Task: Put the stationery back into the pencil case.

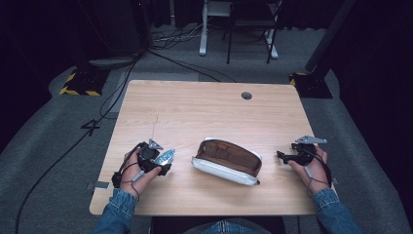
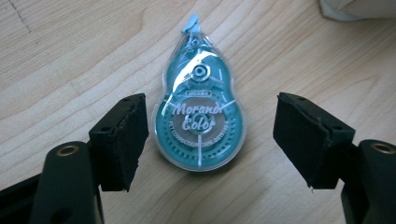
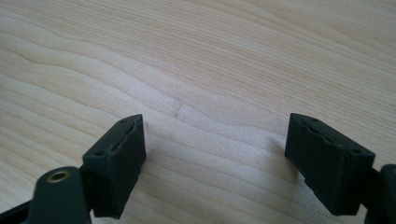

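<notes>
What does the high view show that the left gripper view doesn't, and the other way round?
The high view alone gives the open pencil pouch whole, the right hand-held gripper with open jaws, the person's forearms, and the floor beyond. The left gripper view alone gives the correction tape's "Morandi Color" lettering and the gap on its right side to the jaw. Both show the left hand-held gripper, the correction tape between its jaws, and the wooden table.

pouch [image 1: 227, 161] blocks table [image 1: 204, 107] mid; far half free.
</notes>
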`<state>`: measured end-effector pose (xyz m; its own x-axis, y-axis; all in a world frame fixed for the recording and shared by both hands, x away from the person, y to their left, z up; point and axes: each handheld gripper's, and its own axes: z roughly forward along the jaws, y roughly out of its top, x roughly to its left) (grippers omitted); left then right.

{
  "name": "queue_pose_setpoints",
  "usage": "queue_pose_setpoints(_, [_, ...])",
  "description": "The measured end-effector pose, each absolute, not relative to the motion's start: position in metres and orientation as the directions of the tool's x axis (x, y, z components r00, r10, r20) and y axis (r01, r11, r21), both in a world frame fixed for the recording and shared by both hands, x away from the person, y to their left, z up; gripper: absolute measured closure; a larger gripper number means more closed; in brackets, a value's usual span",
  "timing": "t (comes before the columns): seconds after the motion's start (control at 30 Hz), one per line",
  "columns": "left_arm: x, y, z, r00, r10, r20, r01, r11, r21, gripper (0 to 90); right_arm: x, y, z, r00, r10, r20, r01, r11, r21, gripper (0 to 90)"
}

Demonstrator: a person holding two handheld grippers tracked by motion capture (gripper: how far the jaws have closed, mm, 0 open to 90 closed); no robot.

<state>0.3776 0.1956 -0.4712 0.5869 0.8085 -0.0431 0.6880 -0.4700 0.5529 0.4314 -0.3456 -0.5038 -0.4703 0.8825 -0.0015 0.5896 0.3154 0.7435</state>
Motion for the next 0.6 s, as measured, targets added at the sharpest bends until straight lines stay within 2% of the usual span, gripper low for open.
queue_pose_setpoints(0.6, [0.3862,0.1895,-0.4800,0.572,0.820,-0.018,0.721,-0.492,0.487,33.6,0.4310,-0.3446,-0.5038,-0.476,0.879,-0.003,0.588,0.320,0.743,20.5])
